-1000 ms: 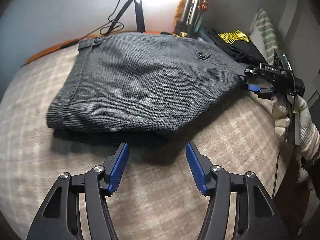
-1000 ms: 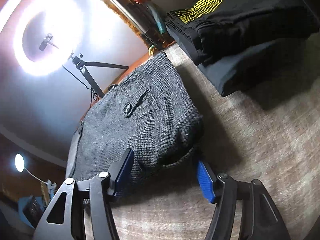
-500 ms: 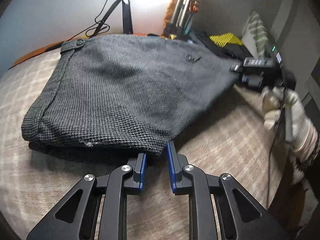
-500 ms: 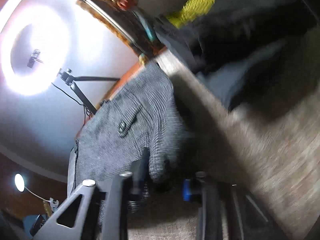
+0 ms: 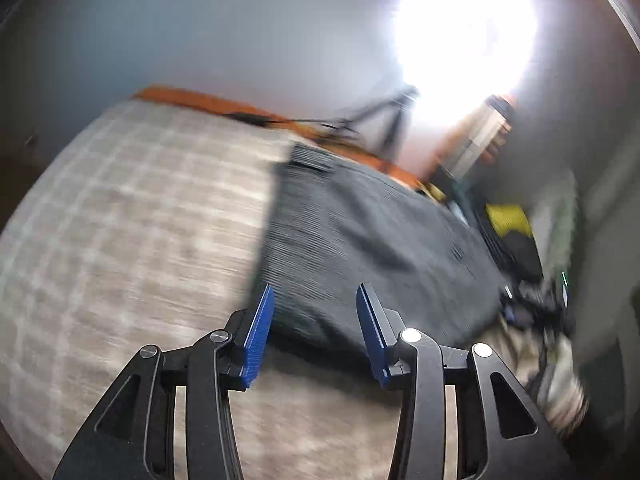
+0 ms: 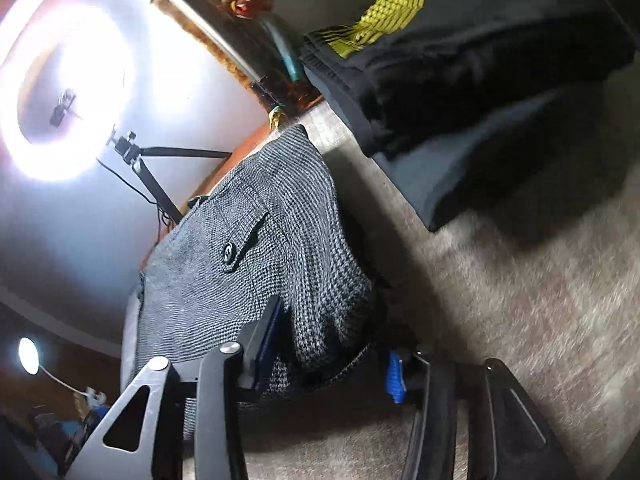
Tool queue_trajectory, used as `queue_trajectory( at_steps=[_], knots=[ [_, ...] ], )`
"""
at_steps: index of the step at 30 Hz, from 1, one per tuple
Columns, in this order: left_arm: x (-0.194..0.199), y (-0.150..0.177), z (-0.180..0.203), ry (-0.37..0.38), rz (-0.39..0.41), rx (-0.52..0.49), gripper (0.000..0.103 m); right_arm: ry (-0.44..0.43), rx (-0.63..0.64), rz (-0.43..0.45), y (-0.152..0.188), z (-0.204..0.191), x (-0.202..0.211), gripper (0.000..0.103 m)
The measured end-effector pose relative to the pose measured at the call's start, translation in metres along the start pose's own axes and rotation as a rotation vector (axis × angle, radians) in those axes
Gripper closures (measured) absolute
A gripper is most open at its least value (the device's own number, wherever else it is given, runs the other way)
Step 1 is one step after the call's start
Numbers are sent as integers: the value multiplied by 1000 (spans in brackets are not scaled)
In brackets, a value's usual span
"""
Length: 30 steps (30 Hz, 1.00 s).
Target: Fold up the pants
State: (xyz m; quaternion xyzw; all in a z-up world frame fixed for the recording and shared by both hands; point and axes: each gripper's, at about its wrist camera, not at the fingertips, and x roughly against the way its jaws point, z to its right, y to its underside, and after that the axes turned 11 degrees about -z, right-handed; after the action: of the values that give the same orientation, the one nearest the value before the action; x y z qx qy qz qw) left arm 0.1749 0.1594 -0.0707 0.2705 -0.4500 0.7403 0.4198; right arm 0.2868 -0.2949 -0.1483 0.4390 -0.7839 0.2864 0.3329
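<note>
The folded grey checked pants (image 5: 360, 240) lie on the beige plaid bed cover (image 5: 120, 240). My left gripper (image 5: 314, 334) is open and empty, its blue pads just short of the pants' near left corner. In the right wrist view the pants (image 6: 260, 248) show a buttoned back pocket. My right gripper (image 6: 332, 344) is closed on the pants' near right corner, with cloth bunched between the pads. The right gripper also shows blurred in the left wrist view (image 5: 532, 304) at the pants' right end.
A stack of folded dark clothes with a yellow mesh patch (image 6: 460, 52) lies on the bed just right of the pants. A bright ring light (image 6: 68, 92) on a tripod stands behind the bed. An orange bed edge (image 5: 208, 104) runs along the back.
My left gripper has opened and let go of the pants' front edge, then swung left toward the near left corner. My right gripper has closed on the pants' right corner.
</note>
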Motion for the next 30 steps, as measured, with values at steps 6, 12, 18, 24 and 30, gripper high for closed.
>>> queue_trajectory(
  at_steps=[6, 12, 18, 24, 30],
  knots=[
    [-41, -4, 11, -119, -87, -77, 61, -12, -2, 0, 4, 1, 1, 45],
    [-59, 7, 11, -288, -128, -158, 58, 5, 19, -9, 3, -7, -2, 42],
    [-51, 4, 32, -384, -77, -223, 57, 12, 25, -6, 2, 1, 7, 35],
    [-49, -17, 81, -307, 7, -285, 59, -98, -19, 1, 1, 12, 2, 34],
    [-89, -31, 129, -292, 2, -382, 59, -157, -37, 22, -4, 9, -9, 34]
  ],
)
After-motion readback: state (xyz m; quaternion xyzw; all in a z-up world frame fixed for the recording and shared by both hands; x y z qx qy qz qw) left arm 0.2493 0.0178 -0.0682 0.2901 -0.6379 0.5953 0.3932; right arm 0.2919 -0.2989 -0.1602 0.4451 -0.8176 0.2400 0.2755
